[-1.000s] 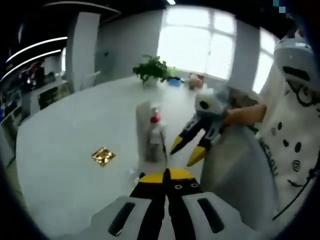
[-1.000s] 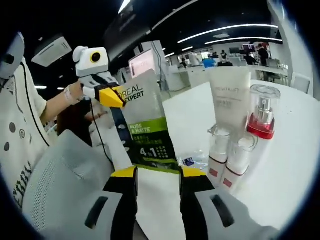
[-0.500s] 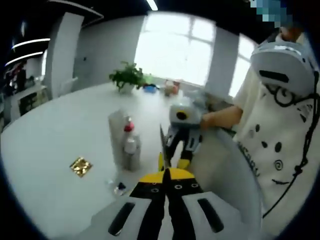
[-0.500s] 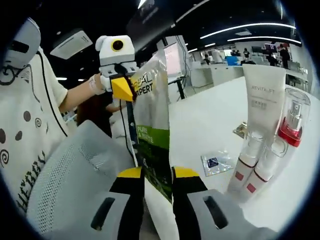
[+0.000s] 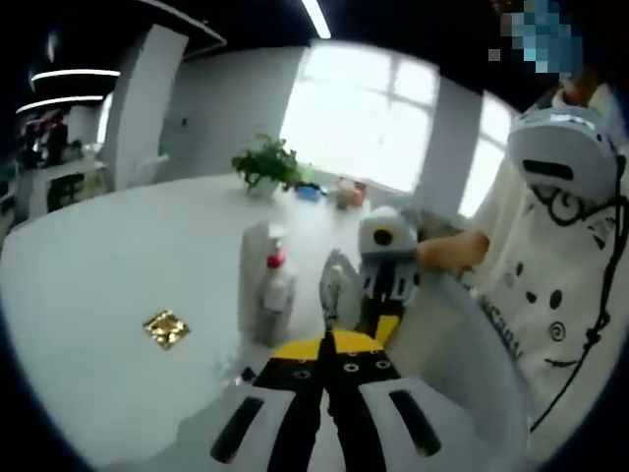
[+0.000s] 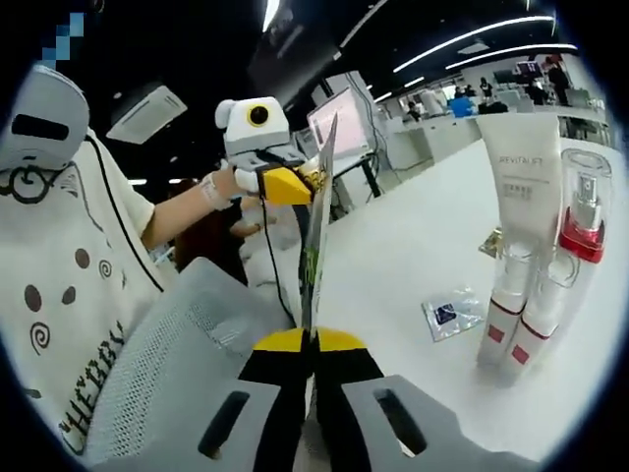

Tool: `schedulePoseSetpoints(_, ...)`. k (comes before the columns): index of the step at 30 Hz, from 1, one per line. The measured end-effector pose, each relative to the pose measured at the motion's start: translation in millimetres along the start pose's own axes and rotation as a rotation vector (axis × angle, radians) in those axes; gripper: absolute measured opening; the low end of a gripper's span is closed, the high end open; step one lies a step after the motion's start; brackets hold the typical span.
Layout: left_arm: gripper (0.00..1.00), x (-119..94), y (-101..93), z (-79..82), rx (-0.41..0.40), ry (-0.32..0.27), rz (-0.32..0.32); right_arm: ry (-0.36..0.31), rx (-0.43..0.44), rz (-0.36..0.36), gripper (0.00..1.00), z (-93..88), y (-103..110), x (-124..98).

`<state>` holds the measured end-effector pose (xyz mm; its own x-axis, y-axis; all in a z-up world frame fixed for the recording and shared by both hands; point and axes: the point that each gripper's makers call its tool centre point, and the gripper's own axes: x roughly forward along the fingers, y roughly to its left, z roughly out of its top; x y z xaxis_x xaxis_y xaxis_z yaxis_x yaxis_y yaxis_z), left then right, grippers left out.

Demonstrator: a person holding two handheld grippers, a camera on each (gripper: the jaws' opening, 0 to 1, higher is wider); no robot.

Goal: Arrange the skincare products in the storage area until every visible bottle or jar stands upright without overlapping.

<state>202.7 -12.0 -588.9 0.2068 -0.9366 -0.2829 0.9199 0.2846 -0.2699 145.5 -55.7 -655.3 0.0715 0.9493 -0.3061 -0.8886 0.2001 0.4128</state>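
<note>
The white table point(image 6: 413, 246) runs wide under both views; on it, to the right in the right gripper view, the skincare group stands upright and close together: a tall white tube point(image 6: 523, 187), a clear pump bottle with a red collar point(image 6: 581, 221), and two small white bottles point(image 6: 513, 320) just in front; a small flat sachet point(image 6: 447, 313) lies on the table beside them, and in the left gripper view a gold sachet point(image 5: 165, 328) lies well apart from the same group point(image 5: 265, 290). The green and white pouch point(image 6: 316, 221) is held in the air edge-on, its long axis running up and away from the right gripper point(image 6: 313, 342), whose jaws are closed on its lower end; the left gripper point(image 6: 287, 185) pinches its upper end, and in its own view its jaws point(image 5: 326, 346) are pressed together. The standing group lies to the right of the pouch, so the right gripper is the nearer one to carry the pouch over and stand it in free space beside the tube.
</note>
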Motion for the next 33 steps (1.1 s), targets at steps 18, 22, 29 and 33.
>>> schedulePoseSetpoints(18, 0.26, 1.8, -1.3, -17.8, -0.379, -0.221, -0.103, -0.211, 0.178, 0.079, 0.01, 37.5, 10.5, -8.9)
schedulePoseSetpoints(22, 0.26, 9.8, -13.7, -27.3, -0.391, -0.198, -0.138, -0.209, 0.196, 0.099, 0.01, 38.1, 13.7, -6.2)
schedulePoseSetpoints(29, 0.08, 12.4, -11.2, -28.2, -0.395, -0.204, -0.100, -0.182, 0.236, 0.101, 0.01, 32.8, 13.3, 1.3)
schedulePoseSetpoints(33, 0.05, 7.6, -14.4, -25.2, -0.361, -0.204, -0.092, -0.186, 0.255, 0.100, 0.01, 33.5, 11.8, 1.5)
